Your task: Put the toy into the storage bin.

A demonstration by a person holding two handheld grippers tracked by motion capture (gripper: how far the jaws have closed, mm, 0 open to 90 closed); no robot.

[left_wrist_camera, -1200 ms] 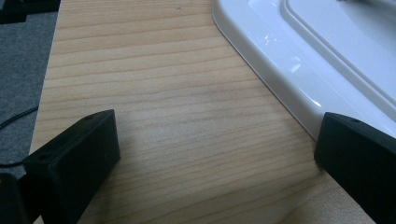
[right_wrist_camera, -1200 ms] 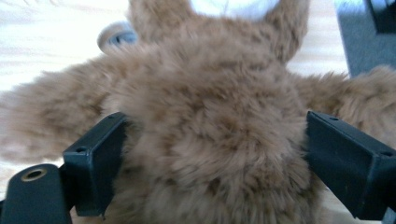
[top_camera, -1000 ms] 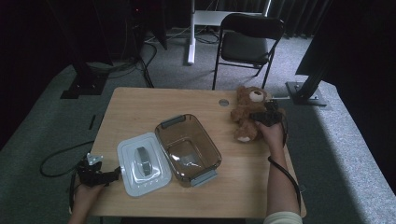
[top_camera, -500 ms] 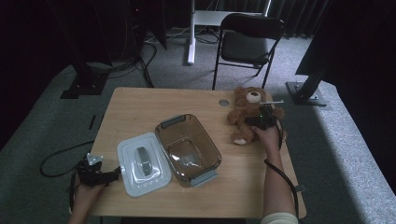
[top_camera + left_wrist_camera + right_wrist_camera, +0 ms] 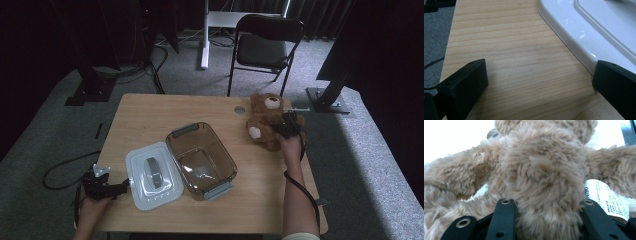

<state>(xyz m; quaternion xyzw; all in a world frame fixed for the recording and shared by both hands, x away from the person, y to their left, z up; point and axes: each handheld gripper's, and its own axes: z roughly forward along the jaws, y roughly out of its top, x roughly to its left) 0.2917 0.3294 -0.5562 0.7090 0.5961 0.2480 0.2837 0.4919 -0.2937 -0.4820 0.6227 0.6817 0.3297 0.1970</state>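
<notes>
Right hand-held gripper (image 5: pixel 545 220) pinching teddy bear (image 5: pixel 541 170) — left hand-held gripper (image 5: pixel 540 82) spread, beside lid (image 5: pixel 599 30).

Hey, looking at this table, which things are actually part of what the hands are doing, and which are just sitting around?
In play:
- teddy bear, its body between the right gripper jaws
- clear tub, open and empty
- white lid, flat on the table, beside the open left gripper

Just lying about:
- folding chair behind the table
- small round disc on the tabletop
</notes>
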